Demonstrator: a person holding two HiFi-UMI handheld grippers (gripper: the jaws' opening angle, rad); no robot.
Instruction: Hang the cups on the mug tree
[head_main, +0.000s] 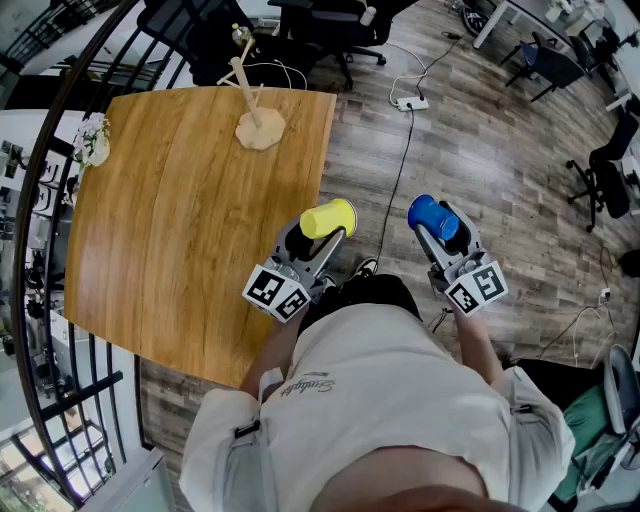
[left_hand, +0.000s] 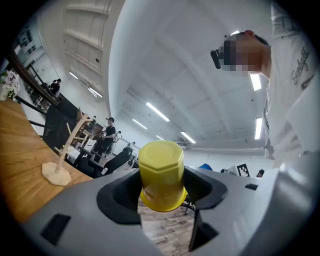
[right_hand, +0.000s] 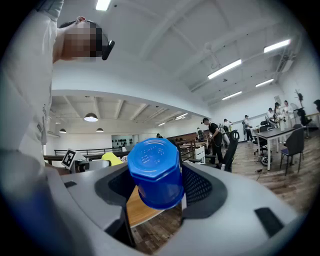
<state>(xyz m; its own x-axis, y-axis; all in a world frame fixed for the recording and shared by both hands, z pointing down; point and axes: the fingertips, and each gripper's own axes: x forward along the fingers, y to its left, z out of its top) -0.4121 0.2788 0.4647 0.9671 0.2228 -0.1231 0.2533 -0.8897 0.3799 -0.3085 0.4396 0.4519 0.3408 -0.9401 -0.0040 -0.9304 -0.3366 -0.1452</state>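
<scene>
A yellow cup sits base-forward between the jaws of my left gripper, which is shut on it at the table's near right edge; the left gripper view shows the cup pinched between the dark pads. My right gripper is shut on a blue cup over the floor, right of the table. The right gripper view shows that cup wedged in the jaws. The wooden mug tree stands bare at the table's far edge, well ahead of both grippers, and shows again as a mug tree at left.
The wooden table has a flower pot at its far left corner. A black railing curves along the left. Cables and a power strip lie on the plank floor, with office chairs beyond. People stand in the background.
</scene>
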